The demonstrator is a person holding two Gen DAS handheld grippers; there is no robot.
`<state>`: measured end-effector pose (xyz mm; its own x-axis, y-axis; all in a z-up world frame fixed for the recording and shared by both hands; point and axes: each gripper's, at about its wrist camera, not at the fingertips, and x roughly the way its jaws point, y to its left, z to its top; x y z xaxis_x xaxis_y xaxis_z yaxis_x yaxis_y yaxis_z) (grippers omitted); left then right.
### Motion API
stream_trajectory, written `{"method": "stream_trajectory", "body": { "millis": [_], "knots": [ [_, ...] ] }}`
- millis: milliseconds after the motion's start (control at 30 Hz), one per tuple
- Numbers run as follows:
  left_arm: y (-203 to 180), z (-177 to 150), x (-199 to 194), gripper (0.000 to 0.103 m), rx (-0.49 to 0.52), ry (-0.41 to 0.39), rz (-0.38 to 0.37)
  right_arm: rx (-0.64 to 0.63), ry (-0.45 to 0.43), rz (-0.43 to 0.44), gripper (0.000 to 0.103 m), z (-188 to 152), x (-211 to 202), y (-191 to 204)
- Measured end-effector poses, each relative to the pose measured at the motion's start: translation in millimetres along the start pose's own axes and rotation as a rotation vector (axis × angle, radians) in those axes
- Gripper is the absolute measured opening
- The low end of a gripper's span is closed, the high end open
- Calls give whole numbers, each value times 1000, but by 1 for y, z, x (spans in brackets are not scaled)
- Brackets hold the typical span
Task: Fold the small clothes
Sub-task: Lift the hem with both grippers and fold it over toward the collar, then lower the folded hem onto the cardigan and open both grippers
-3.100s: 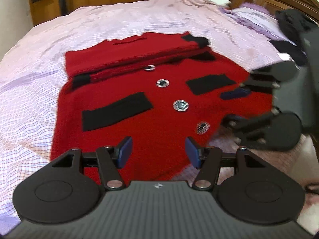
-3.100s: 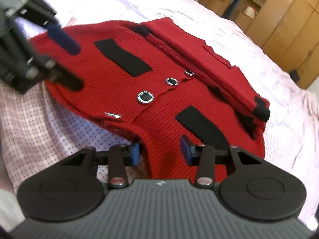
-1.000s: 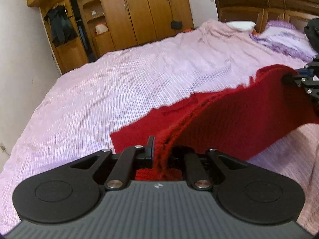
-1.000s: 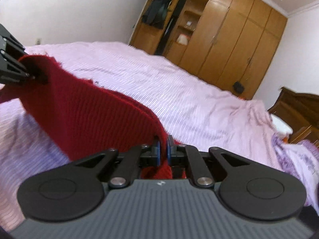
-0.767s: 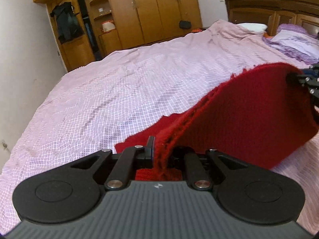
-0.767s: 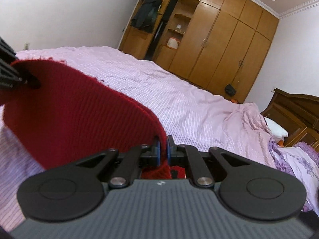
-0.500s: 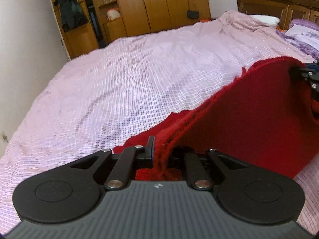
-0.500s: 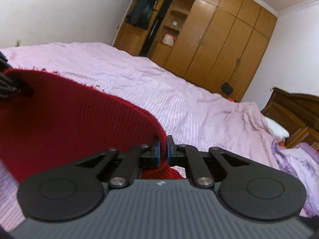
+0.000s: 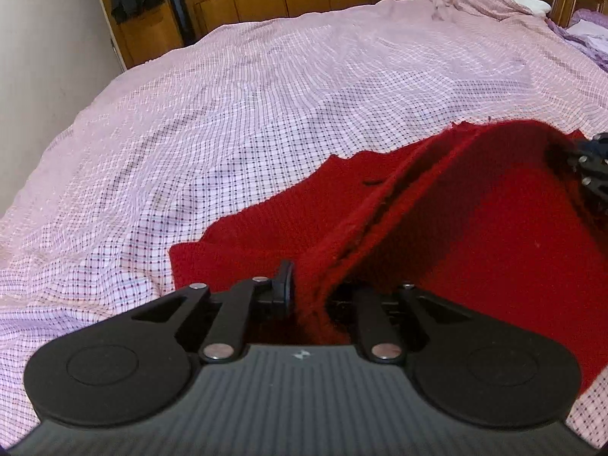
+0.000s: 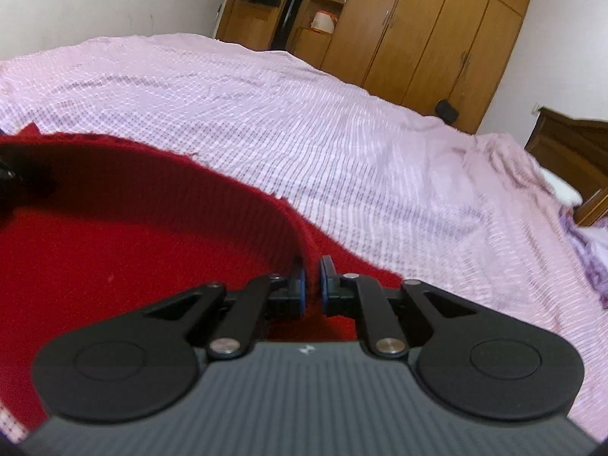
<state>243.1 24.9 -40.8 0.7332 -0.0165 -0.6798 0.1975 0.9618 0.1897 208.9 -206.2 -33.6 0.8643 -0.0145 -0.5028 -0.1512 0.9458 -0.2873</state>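
Note:
A red knitted cardigan (image 9: 486, 228) lies on the bed, its near hem lifted and arched over the part still lying flat (image 9: 243, 239). My left gripper (image 9: 311, 292) is shut on one corner of the hem. My right gripper (image 10: 311, 288) is shut on the other corner of the cardigan (image 10: 133, 228). The right gripper's tip shows at the right edge of the left wrist view (image 9: 589, 167); the left gripper's tip shows at the left edge of the right wrist view (image 10: 15, 174). The buttons and black patches are hidden under the fold.
The bed is covered by a pink checked sheet (image 9: 247, 106). Wooden wardrobes (image 10: 437, 26) stand beyond the far side. A wooden headboard (image 10: 570, 144) and purple bedding (image 9: 585, 34) lie to the right.
Both grippers closed on the cardigan's near hem, lifted it, and have carried it forward over the garment. In the last half second the fold has come lower toward the bed.

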Motion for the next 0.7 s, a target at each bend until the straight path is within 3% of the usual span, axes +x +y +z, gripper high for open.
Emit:
{"method": "stream_trajectory", "body": {
  "millis": [33, 100, 167, 200, 333, 567, 700],
  "knots": [
    [1, 2, 0, 21, 1, 6, 4, 7, -8, 6, 14, 0, 0, 0],
    [3, 2, -7, 40, 2, 4, 18, 23, -12, 14, 21, 1, -2, -3],
    [6, 1, -21, 51, 1, -5, 14, 43, -17, 33, 30, 3, -8, -7],
    [8, 2, -27, 55, -3, -9, 7, 51, -21, 43, 33, 4, -11, -9],
    [16, 4, -51, 61, -46, -22, -15, 87, -64, 34, 62, 5, -31, -19],
    [26, 10, -83, 67, -110, -60, -13, 73, -75, -30, 64, 2, -52, -40],
    [29, 2, -101, 68, -146, -69, -75, 46, -36, -23, 64, -5, -63, -51]
  ]
}}
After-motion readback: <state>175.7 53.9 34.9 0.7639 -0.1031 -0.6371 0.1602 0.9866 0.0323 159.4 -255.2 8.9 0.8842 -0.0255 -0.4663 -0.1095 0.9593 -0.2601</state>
